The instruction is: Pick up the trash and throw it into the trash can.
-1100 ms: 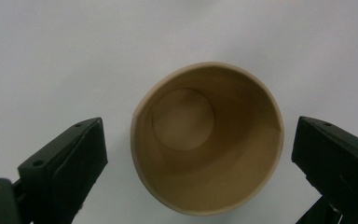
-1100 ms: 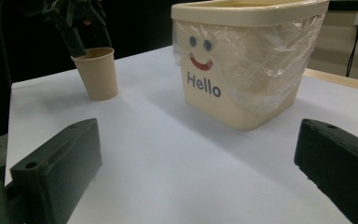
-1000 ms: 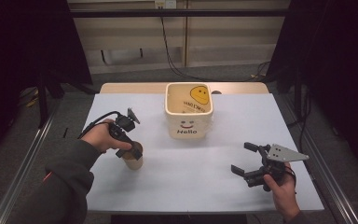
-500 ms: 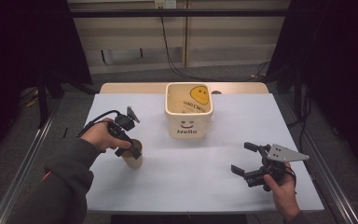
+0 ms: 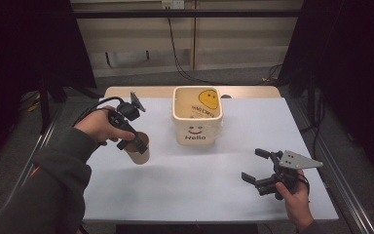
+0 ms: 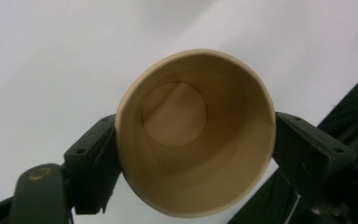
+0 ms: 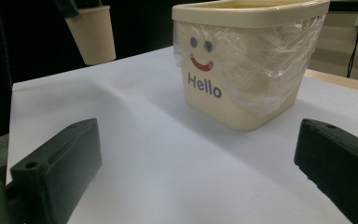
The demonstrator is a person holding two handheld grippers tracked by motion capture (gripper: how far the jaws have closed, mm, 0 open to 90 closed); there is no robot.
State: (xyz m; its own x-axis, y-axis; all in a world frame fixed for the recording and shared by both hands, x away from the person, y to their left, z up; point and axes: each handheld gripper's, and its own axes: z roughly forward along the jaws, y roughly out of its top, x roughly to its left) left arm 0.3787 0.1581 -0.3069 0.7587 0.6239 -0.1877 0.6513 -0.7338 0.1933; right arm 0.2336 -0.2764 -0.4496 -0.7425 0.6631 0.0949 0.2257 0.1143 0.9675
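Right gripper (image 5: pixel 260 165) sits low at the near right of the table (image 5: pixel 199 195), fingers spread wide, nothing between them, well apart from everything else. In the right gripper view its 2 fingers (image 7: pixel 56 168) frame bare table with the bin beyond.

Left gripper (image 5: pixel 134 141) is at mid-left, fingers pinching the paper cup (image 5: pixel 139 151) across its rim from 2 opposite sides; they have just been closing, with the cup between them. In the left gripper view the cup (image 6: pixel 196 135) is seen mouth-on, inside empty, 1 finger (image 6: pixel 93 163) against each side of the wall. Rim looks slightly out of round there, so the wall is probably giving under the squeeze. In the right gripper view the cup (image 7: pixel 91 32) hangs tilted, clear of the table surface.

Handling, as a judgement: 1 empty paper cup, very light, thin wall, soft near the rim and easy to crush or dent; smooth sides could slip if the grip is loose. The rolled rim is the stiffest part, so the current hold just under the rim across the full width is sensible. Light squeeze only. Not fragile in a breaking sense, but it deforms.

Far centre: cream bin (image 5: pixel 197 114) with a smiley and "Hello", lined with clear plastic, standing upright, near the cup but apart from it.
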